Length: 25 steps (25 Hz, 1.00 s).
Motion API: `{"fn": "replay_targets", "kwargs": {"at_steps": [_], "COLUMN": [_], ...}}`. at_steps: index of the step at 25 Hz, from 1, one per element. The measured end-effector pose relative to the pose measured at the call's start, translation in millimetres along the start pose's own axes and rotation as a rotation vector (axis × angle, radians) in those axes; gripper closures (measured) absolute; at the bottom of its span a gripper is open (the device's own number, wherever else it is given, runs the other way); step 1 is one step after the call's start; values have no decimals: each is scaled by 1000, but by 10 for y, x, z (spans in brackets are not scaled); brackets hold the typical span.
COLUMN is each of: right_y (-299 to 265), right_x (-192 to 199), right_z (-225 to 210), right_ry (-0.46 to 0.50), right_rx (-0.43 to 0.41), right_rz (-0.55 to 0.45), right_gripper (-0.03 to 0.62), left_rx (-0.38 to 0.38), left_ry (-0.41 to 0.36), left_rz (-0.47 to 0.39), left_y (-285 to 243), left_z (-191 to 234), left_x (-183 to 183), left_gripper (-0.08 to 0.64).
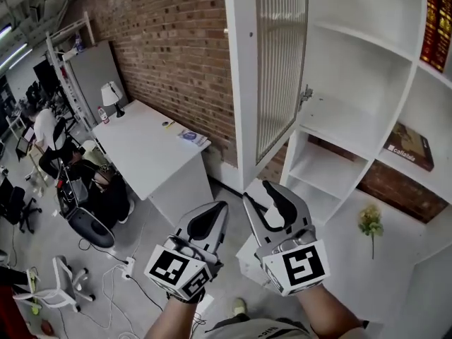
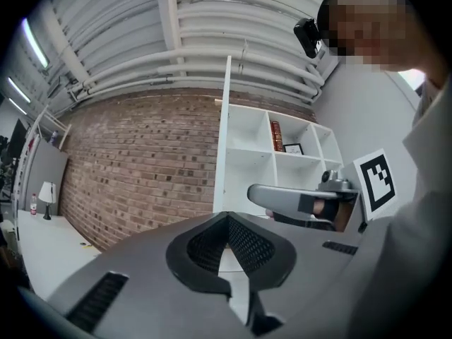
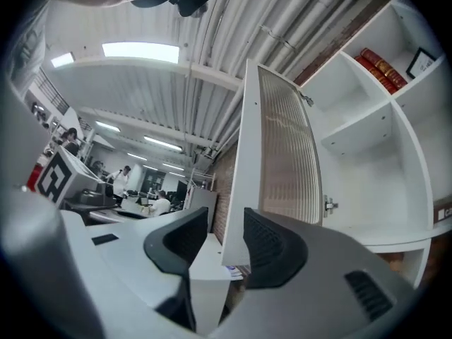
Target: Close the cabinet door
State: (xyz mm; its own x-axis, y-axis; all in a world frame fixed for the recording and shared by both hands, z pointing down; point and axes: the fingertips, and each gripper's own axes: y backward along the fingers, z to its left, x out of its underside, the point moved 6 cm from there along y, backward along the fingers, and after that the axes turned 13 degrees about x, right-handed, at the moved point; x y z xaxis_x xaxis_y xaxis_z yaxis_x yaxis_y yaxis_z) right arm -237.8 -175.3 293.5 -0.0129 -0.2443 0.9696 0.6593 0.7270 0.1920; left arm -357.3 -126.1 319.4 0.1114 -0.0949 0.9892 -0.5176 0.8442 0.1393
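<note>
The white cabinet (image 1: 353,69) stands open, and its door (image 1: 280,62), a ribbed glass panel in a white frame, swings out towards me. Both grippers hover side by side just below and in front of the door's lower corner, touching nothing. The left gripper (image 1: 220,205) is shut, its black pads meeting at the tip with nothing between them (image 2: 227,217). The right gripper (image 1: 258,189) is open. In the right gripper view (image 3: 226,221) the door's (image 3: 282,147) white edge shows through the gap between the pads, further off. The left gripper view sees the door (image 2: 227,133) edge-on.
A brick wall (image 1: 169,41) runs left of the cabinet, with a white desk (image 1: 148,154) and a lamp (image 1: 111,97) against it. Books (image 1: 409,147) lie on the shelves and a flower (image 1: 370,224) stands lower down. Office chairs, cables and seated people (image 1: 85,189) fill the floor at left.
</note>
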Motion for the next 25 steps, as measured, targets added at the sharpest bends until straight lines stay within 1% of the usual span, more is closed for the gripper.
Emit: {"fn": "replay_targets", "kwargs": {"at_steps": [2, 7, 11, 14, 16, 17, 20, 24, 25], "right_y": [-162, -509, -613, -650, -656, -651, -628, -508, -460], "right_x": [-6, -56, -38, 0, 12, 14, 16, 23, 28], "right_z": [31, 122, 177, 193, 169, 158, 164, 116, 86], "right_ry": [27, 61, 110, 169, 187, 196, 228, 237, 223], "right_rx": [58, 177, 234, 280, 309, 317, 323, 321, 325], "right_rz": [-8, -65, -98, -96, -95, -92, -74, -35, -19], "right_gripper": [433, 379, 376, 376, 381, 402, 411, 423, 425], "left_rx": [25, 63, 92, 113, 126, 134, 160, 217, 234], "left_ry": [14, 23, 28, 33, 38, 40, 51, 64, 67], "left_rz": [2, 5, 5, 5, 2, -1, -9, -15, -17], "left_y": [-22, -64, -99, -133, -169, -189, -252, -372, -409], "left_z": [113, 357, 485, 543, 566, 575, 593, 535, 514], "left_x": [46, 69, 96, 128, 148, 155, 181, 228, 237], "left_gripper": [549, 549, 549, 549, 549, 549, 549, 549, 549]}}
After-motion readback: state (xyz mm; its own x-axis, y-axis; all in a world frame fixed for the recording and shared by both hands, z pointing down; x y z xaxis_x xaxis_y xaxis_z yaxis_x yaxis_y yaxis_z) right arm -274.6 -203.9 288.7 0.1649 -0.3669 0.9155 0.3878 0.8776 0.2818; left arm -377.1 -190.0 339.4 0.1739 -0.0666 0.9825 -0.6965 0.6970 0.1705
